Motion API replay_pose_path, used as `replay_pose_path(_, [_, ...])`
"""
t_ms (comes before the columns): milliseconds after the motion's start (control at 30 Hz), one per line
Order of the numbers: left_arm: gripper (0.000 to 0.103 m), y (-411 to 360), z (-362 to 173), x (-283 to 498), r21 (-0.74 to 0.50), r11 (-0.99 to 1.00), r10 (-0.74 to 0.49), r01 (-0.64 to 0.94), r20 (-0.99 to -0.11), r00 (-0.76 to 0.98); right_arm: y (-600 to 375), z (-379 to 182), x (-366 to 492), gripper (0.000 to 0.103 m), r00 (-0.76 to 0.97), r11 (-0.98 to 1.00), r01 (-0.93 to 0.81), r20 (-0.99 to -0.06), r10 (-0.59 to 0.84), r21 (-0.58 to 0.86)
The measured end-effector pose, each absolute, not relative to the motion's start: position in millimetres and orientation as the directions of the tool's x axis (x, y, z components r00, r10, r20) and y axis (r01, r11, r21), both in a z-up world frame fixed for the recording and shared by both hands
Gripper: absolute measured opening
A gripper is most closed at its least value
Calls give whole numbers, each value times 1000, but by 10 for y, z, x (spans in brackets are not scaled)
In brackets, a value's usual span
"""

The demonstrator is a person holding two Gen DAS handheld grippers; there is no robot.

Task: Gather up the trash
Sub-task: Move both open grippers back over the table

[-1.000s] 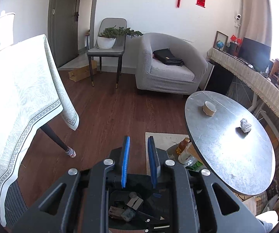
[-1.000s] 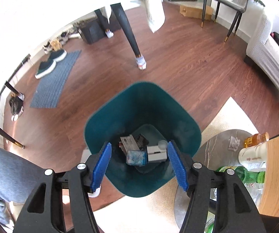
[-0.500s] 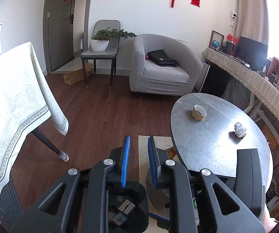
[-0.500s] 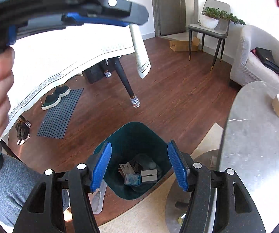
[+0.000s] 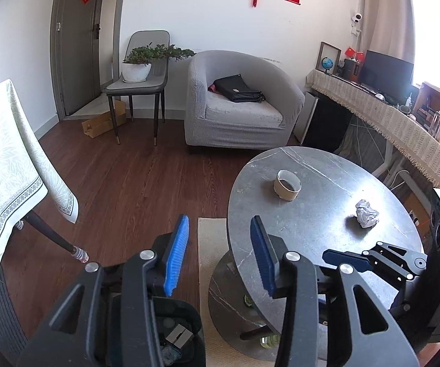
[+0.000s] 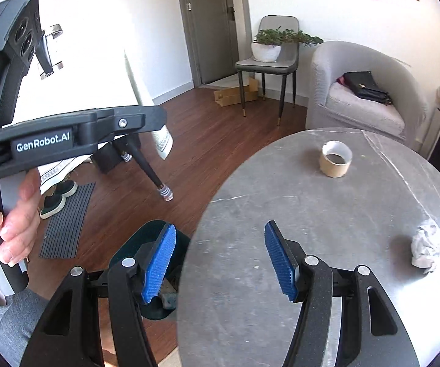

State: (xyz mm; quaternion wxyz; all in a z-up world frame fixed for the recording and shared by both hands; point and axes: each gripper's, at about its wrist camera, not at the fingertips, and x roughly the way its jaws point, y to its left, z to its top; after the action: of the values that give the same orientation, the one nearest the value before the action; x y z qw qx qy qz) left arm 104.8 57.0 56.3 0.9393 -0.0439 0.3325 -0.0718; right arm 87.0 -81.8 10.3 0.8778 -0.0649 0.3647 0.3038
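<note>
crumpled paper (image 5: 366,217) sits mid-table (image 5: 281,214), clear; l gripper (image 5: 220,257) opening, r gripper (image 6: 220,263) apart, both empty.

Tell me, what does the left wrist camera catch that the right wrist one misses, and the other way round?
Only the left wrist view shows the long cloth-draped counter with the dark monitor. Only the right wrist view shows the person's hand, the shoes and the striped mat. Both share the round grey table, its tape roll, crumpled paper, the teal bin and the armchair.
</note>
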Motion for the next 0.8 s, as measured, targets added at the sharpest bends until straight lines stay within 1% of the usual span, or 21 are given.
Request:
replay_pose_path(167, [50,318,461,1248,-86,989,-149,122,-636,757,-1255,113,1025,66,611,871,-482,-676,413,96])
replay_pose_path(233, [51,193,416,1322,-80,986,-165,149,-645,746,-1443,111,1073,69,626,887,-448,-669,399,110])
replay_pose_path(267, [53,135,399,1360,-85,983,-178,163,-646,742,-1538,102,1092,69,635,896,-430,-667,389,113])
replay_pose_path(300, [57,71,381,1393,-87,981,-188,174,-647,739,-1624,96,1118,70,644,904,-412,-666,377,113])
replay_pose_path(367, [61,-34,347,1454,-85,978,-201,193,-653,730,-1772,82,1180,70,659,922,-373,-670,341,102])
replay_pose_path(433, [68,-132,315,1500,-88,974,-215,210,-653,726,-1889,71,1199,71,673,937,-337,-674,305,89])
replay_pose_path(567, [72,-310,227,1590,-95,968,-235,232,-666,708,-2156,38,1221,73,686,958,-271,-679,262,96])
replay_pose_path(800, [73,-523,108,1771,-102,963,-251,251,-684,685,-2436,-69,1284,74,680,969,-215,-695,235,118])
